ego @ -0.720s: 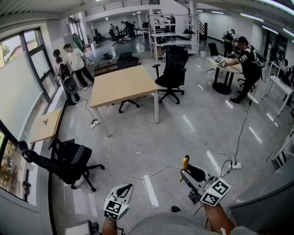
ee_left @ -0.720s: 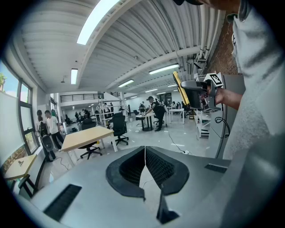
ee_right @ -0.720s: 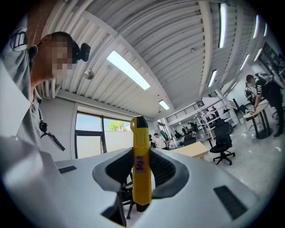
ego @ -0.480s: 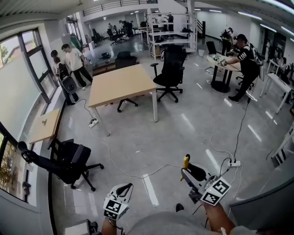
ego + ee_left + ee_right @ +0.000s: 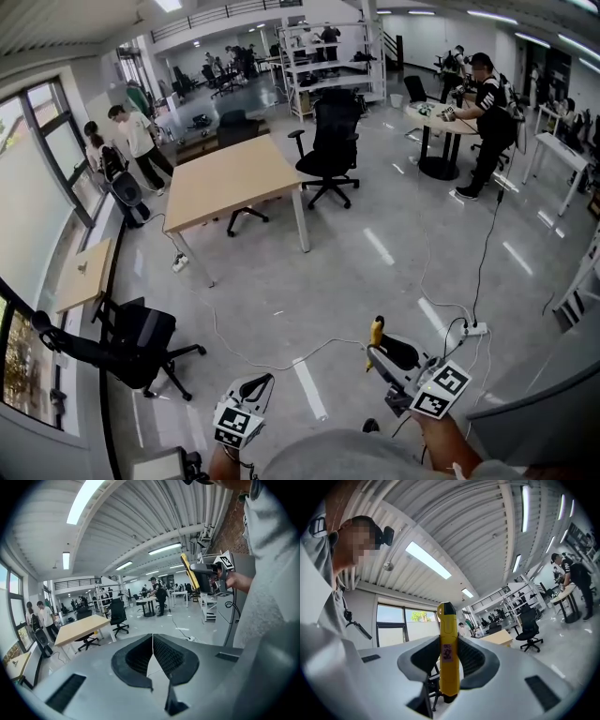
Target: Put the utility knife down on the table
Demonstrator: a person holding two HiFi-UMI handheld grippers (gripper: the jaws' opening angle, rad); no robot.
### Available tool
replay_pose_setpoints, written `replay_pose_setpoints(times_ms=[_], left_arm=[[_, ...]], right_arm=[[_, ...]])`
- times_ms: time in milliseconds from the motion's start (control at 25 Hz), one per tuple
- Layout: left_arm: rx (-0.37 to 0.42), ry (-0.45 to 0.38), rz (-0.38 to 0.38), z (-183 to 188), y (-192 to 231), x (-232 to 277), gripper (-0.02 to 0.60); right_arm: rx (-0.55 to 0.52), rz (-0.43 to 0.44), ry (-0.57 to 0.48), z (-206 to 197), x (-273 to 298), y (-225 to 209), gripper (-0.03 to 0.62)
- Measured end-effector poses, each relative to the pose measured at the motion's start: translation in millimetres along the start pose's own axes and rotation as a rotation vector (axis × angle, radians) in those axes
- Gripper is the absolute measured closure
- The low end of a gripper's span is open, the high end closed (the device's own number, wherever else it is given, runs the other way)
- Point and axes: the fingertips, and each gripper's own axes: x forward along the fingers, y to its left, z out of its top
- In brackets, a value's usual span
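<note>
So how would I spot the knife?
Find the big wooden table mid-hall, then drop to the right gripper at the head view's bottom edge. The knife sticks up from its jaws: a slim bar with a black tip, the only bright yellow thing nearby.

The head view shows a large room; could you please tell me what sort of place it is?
Probably an open-plan office or lab workspace: a wooden table, black office chairs, and metal shelves at the back.
</note>
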Motion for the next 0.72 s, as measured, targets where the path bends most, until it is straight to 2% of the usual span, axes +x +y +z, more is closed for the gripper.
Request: replay_pose_setpoints(times_ms=[440,720], left_arm=[[0.026,-0.009,-0.039,59.0,-51.3,119.7,0.575],[0.048,-0.012,-0.065,80.1,-65.7,152.9,0.575]], right_arm=[[-0.006,-0.013,0.005,39.5,-49.8,-114.2,0.476],[0.006,-0.040,-0.016,48.8,-72.6,-144.7,0.476]])
